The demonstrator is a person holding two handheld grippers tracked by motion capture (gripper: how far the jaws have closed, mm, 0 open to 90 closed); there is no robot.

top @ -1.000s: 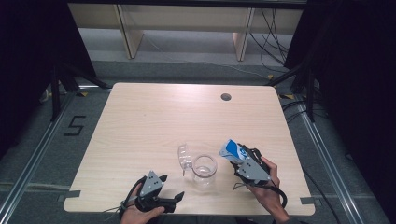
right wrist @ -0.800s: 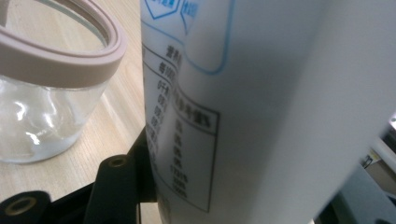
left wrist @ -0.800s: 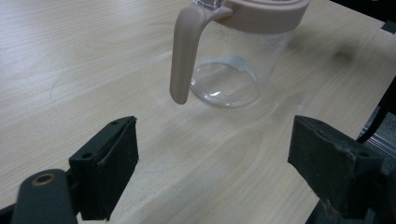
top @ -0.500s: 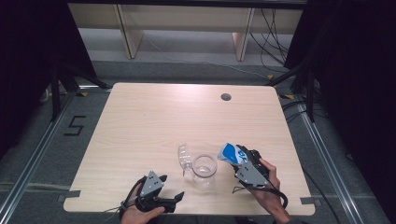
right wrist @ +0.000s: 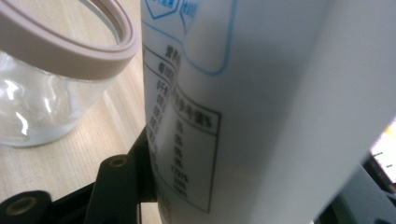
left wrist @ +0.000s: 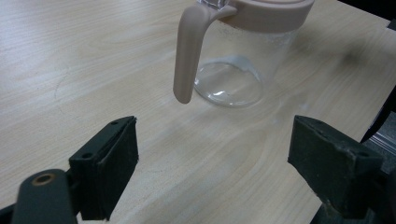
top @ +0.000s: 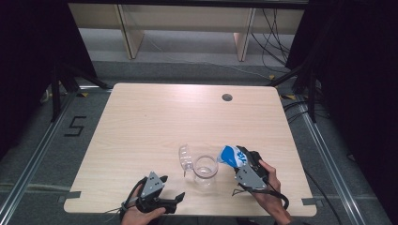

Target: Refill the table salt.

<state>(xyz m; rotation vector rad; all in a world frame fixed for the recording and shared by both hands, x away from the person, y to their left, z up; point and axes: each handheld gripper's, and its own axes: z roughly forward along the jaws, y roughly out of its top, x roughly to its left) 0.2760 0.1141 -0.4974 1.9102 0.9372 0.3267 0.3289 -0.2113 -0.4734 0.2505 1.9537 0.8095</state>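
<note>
— How is the left gripper [top: 172, 200] set?
— It sits low at the near left edge, held in the left hand [top: 136, 216], jaws spread wide with nothing between them.
— And the right gripper [top: 239, 159]?
— Near right, gripped by the right hand [top: 268, 190], forearm entering from the near edge. Its jaws are clamped on something and point left and away.

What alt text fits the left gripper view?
A clear glass pitcher with a beige rim and a handle hanging toward the camera stands on a light wood table. The open left claw frames it, touching nothing.
</note>
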